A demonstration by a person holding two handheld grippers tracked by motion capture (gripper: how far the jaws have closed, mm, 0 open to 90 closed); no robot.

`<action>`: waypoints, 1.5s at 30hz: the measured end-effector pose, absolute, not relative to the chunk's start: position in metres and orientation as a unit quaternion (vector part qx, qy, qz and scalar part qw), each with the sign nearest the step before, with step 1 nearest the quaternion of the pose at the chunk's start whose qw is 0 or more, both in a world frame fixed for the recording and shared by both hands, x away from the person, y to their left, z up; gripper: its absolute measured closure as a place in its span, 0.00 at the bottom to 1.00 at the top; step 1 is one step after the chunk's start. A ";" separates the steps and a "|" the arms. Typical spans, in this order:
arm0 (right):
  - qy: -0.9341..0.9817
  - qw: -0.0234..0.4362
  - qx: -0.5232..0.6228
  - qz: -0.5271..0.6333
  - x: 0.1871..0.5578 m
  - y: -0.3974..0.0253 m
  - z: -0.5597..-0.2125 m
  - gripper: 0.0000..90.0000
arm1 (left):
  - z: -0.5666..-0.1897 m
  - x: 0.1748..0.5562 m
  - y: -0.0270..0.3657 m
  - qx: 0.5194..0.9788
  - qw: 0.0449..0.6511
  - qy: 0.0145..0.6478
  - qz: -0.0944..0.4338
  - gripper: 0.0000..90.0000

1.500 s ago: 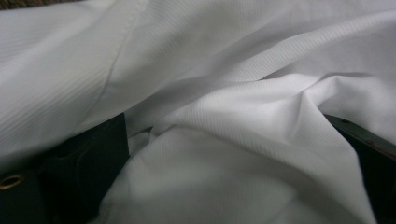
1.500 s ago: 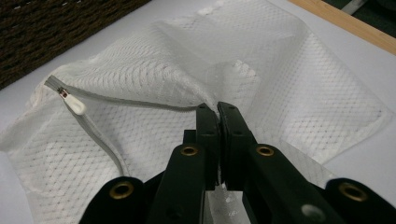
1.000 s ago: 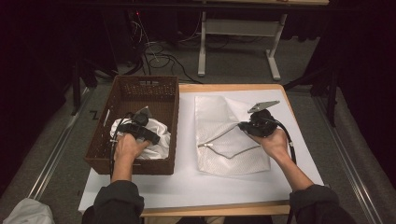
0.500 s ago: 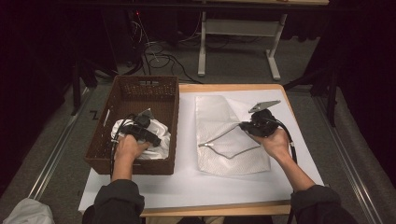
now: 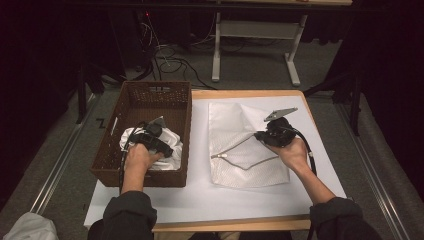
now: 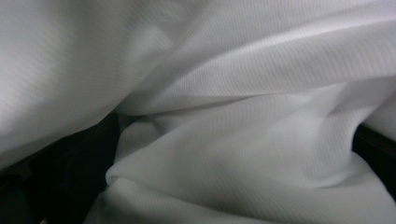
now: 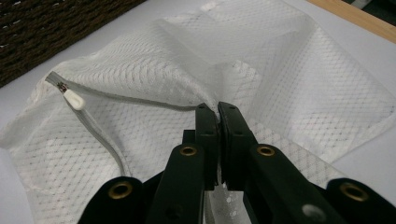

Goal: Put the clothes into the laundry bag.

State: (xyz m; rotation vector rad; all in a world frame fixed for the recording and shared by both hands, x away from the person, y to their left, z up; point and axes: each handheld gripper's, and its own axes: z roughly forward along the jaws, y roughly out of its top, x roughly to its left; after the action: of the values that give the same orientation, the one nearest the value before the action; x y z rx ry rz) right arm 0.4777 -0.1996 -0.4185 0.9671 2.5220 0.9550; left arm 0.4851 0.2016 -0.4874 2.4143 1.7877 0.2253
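Since the earlier frames the left gripper [image 5: 150, 142] has sunk a little lower into the basket [image 5: 131, 100], pressing further into the white cloth [image 5: 172, 150] there, while the right gripper [image 5: 261, 136] has stayed where it was, holding the mesh bag.

Seen from above, a person sits at a desk [image 5: 200, 200] covered with a white sheet. A dark brown woven basket stands on the desk at about 9 o'clock. Crumpled white cloth lies in the near end of the basket, and the left hand [image 5: 136, 159] holds the left gripper down on top of it. In the left gripper view, soft white folds [image 6: 233, 116] fill nearly everything, with dark shadow at 7 o'clock; its fingers are hidden, so I cannot tell how far apart they are or whether they hold the cloth.

A white mesh laundry bag [image 5: 240, 145] lies flat on the desk at about 3 o'clock from the basket, just beside it. Its zip is open, the grey zip line curving across the bag, with a small white zip pull [image 7: 74, 99] at the end nearest the basket. The right hand [image 5: 295, 152] holds the right gripper at the bag's 3 o'clock edge. In the right gripper view its black fingers [image 7: 205, 135] are pressed almost together, pinching a raised fold of the mesh by the zip line
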 end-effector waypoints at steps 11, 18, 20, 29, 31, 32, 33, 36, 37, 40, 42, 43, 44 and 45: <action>0.871 0.139 0.335 0.331 0.474 -0.205 -0.415 0.98 | -0.481 0.483 0.199 0.814 0.077 0.573 0.060 0.30; 0.873 0.139 0.330 0.332 0.475 -0.201 -0.416 0.98 | -0.474 0.481 0.195 0.834 0.081 0.542 0.062 0.63; 0.874 0.137 0.330 0.330 0.475 -0.198 -0.418 0.98 | -0.473 0.481 0.195 0.835 0.084 0.541 0.061 0.68; 0.878 0.137 0.320 0.329 0.473 -0.192 -0.419 0.98 | -0.460 0.479 0.200 0.829 0.112 0.544 0.069 0.78; 0.878 0.137 0.320 0.330 0.474 -0.192 -0.419 0.98 | -0.455 0.478 0.202 0.823 0.122 0.550 0.067 0.80; 0.878 0.134 0.321 0.329 0.475 -0.193 -0.420 0.98 | -0.452 0.477 0.204 0.822 0.127 0.551 0.066 0.80; 0.878 0.134 0.322 0.327 0.475 -0.193 -0.420 0.98 | -0.450 0.476 0.205 0.821 0.133 0.551 0.068 0.80; 0.876 0.135 0.322 0.331 0.475 -0.193 -0.420 0.98 | -0.445 0.473 0.207 0.819 0.140 0.551 0.072 0.80; 0.877 0.136 0.321 0.332 0.475 -0.194 -0.419 0.98 | -0.442 0.471 0.208 0.818 0.142 0.551 0.075 0.80; 0.876 0.134 0.323 0.332 0.475 -0.195 -0.419 0.98 | -0.430 0.468 0.210 0.816 0.154 0.551 0.081 0.81; 0.875 0.136 0.322 0.334 0.475 -0.196 -0.419 0.98 | -0.423 0.466 0.210 0.815 0.162 0.550 0.084 0.81; 0.874 0.136 0.323 0.336 0.475 -0.197 -0.418 0.98 | -0.420 0.466 0.210 0.817 0.162 0.547 0.084 0.81; 0.875 0.136 0.323 0.335 0.475 -0.197 -0.418 0.98 | -0.418 0.466 0.209 0.817 0.162 0.547 0.088 0.81; 0.874 0.136 0.323 0.336 0.475 -0.197 -0.417 0.98 | -0.415 0.466 0.208 0.817 0.166 0.545 0.088 0.81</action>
State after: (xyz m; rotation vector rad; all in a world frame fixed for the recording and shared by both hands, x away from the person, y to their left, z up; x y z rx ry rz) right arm 0.4747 -0.1974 -0.4168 0.9350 2.5319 0.9746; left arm 0.4657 0.2078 -0.4148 2.3260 1.5530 0.2516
